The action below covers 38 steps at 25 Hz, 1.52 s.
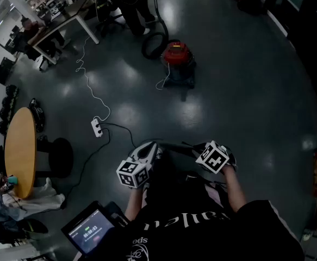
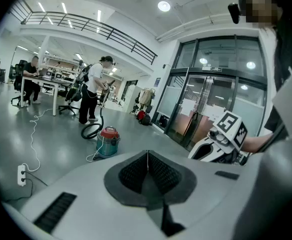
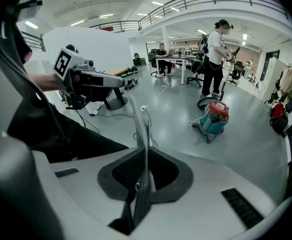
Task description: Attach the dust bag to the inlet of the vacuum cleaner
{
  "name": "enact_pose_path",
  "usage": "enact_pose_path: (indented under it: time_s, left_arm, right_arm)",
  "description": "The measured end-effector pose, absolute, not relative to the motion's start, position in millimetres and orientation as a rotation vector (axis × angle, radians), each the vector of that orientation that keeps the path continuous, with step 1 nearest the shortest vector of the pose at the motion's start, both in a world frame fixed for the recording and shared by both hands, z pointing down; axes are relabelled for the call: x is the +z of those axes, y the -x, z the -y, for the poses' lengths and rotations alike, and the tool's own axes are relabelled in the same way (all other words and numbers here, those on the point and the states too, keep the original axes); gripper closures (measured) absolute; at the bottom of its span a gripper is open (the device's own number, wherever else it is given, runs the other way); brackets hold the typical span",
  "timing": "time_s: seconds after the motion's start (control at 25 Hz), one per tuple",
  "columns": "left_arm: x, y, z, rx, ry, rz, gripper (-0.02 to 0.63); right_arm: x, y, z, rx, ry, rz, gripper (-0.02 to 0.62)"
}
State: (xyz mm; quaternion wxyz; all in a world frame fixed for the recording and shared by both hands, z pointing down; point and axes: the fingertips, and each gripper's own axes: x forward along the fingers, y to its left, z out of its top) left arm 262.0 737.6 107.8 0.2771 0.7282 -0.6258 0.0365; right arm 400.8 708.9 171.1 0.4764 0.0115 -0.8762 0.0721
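Head view: left gripper (image 1: 150, 150) and right gripper (image 1: 199, 148) hover at the chest, and the vacuum (image 1: 179, 58) stands well apart across the hall's glossy grey floor (image 1: 245, 107). No dust bag shows. Left gripper view: jaws pressed together, empty. Right gripper view: likewise shut. The loose cable (image 1: 87, 80) looks like a trip risk.

Your left gripper (image 1: 147, 152) and right gripper (image 1: 197, 150) held side by side close before your body, both angled downward, jaws of each pressed together.
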Motion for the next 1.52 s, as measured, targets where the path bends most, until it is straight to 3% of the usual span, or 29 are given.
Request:
enact_pose_path:
  time_s: [0.28,0.92,1.52]
  left_arm:
    - [114.9,-199.7,-688.5,0.082,-1.987,1.643,0.600]
    - [137.2,20.5,-575.5,0.171,-2.161,1.346,0.600]
    - [186.5,83.0,-398.0,0.286,-2.173,1.238,0.600]
  right_arm:
    - [170.7,-343.4,-662.4,0.174,-0.058,2.126,0.554]
    - [179.7,-118.8,-543.1,0.273,-0.277,2.093,0.554]
    - [239.5,-70.5,-381.4,0.323,-0.270,2.028,0.554]
